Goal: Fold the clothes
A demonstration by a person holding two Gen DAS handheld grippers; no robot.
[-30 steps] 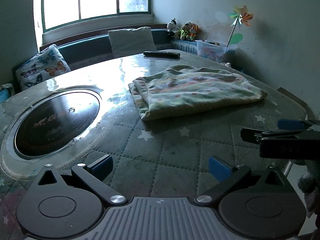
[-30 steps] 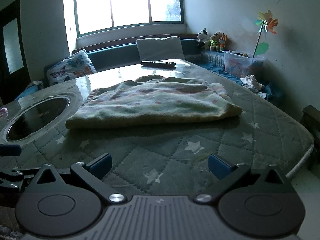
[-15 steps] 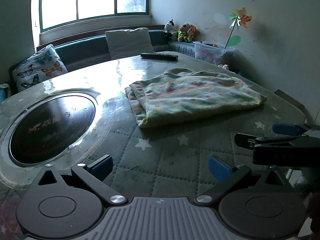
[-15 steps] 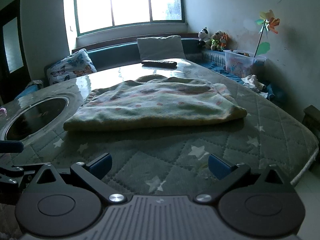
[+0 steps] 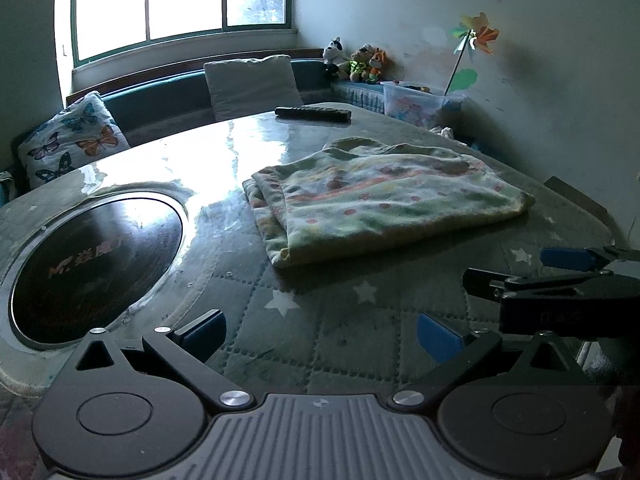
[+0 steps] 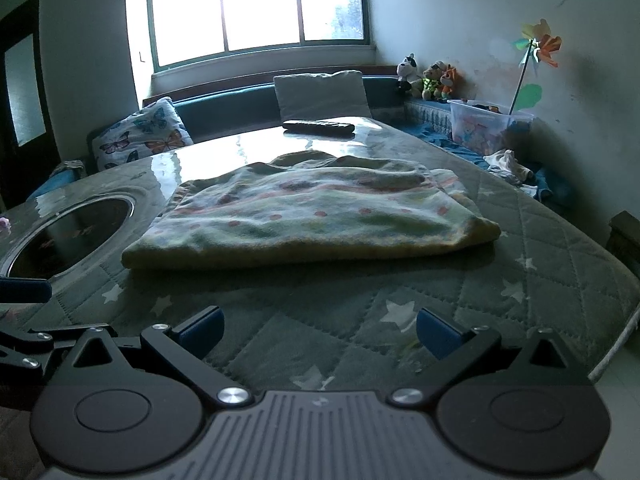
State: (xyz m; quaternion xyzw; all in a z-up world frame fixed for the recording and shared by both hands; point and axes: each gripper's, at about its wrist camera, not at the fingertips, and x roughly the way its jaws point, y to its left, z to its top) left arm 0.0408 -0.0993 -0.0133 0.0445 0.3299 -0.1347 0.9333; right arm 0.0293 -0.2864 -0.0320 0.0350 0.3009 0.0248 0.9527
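Soft and fuzzy, the folded garment (image 6: 312,216) lies flat on the quilted table cover (image 6: 520,272), out past both of my grippers. It is pale green with pink and red spots. One folded edge faces me, and nothing touches it.

My left gripper (image 5: 320,330) is wide open and holds nothing. Its blue pads (image 5: 438,336) sit above the star-patterned cover, near the table's front edge and well short of the garment.

My right gripper (image 6: 320,330) is wide open too, and it is empty. It hangs over the cover in front of the garment's near edge. In the left view I see it from the side, just beside my left gripper.

To the left of the garment, a round dark glass plate (image 5: 92,264) is set into the table. A black remote (image 6: 319,126) lies at the far end. Three small stuffed animals (image 6: 430,76) sit on the bench by the wall.
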